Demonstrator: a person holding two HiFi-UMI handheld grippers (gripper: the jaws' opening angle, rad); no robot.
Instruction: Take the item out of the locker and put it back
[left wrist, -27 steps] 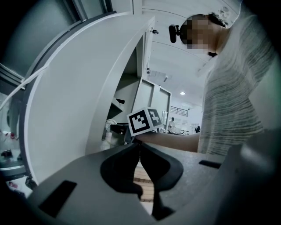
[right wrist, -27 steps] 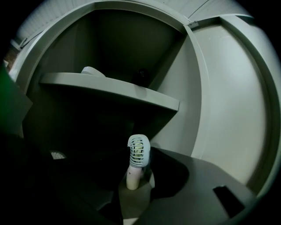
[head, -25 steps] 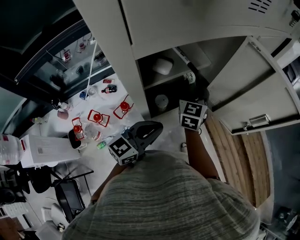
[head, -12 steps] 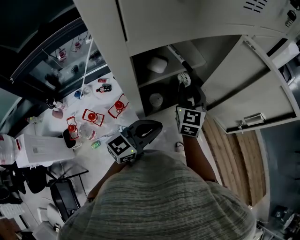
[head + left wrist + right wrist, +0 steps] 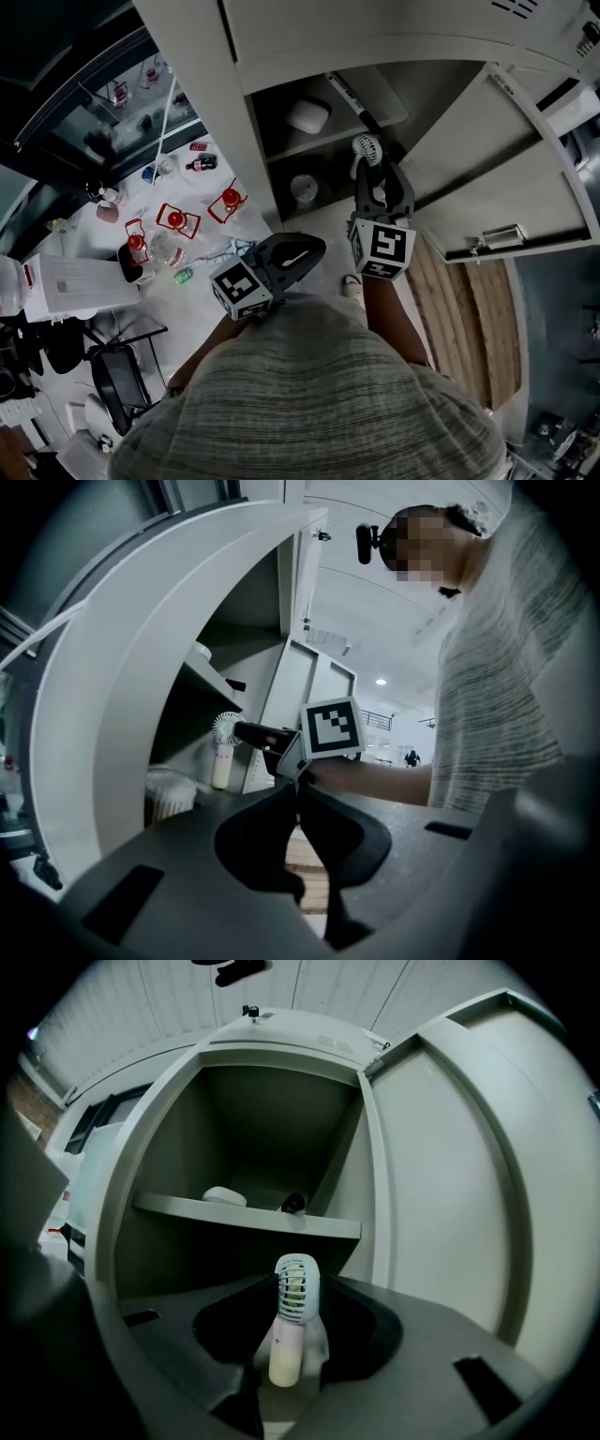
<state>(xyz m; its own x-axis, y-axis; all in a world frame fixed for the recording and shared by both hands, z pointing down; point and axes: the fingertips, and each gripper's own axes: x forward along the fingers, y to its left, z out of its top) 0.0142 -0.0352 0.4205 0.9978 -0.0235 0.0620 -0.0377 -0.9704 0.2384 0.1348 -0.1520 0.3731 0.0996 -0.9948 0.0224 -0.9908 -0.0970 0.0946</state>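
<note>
**Head view.** The open locker (image 5: pixel 234 112) stood ahead with its door (image 5: pixel 487 169) swung out to the right. The right hand-held gripper (image 5: pixel 377 183), marker cube (image 5: pixel 382 248) toward the camera, pinched a small hand fan (image 5: pixel 366 147). The fan's round white grille lay just before the front edge of the inner shelf (image 5: pixel 347 131), outside the compartment. A white rounded object (image 5: pixel 307 115) rested on that shelf, and a ribbed white object (image 5: pixel 303 190) sat in the space below. The left hand-held gripper (image 5: pixel 305 253) was held lower and nearer the body, well apart from the fan.

**Left gripper view.** The jaws of the left hand-held gripper (image 5: pixel 296 794) were pressed together with nothing between them. Beyond them the fan (image 5: pixel 222 761) stood upright, with its circular grille on top and its pale straight handle below. The right hand-held gripper (image 5: pixel 246 735) gripped it at the locker mouth, beside the ribbed white object (image 5: pixel 169 789).

**Right gripper view.** The right hand-held gripper (image 5: pixel 296 1283) was clamped on the fan (image 5: pixel 286 1354), its jaws flanking it on either side. The fan showed a pale slatted oval head and a smooth cream cylindrical handle. Behind it lay the shelf (image 5: pixel 187 1207), bearing the white rounded object (image 5: pixel 225 1195) and a dark object (image 5: pixel 293 1203). The door (image 5: pixel 450 1176) stood to the right.
</note>
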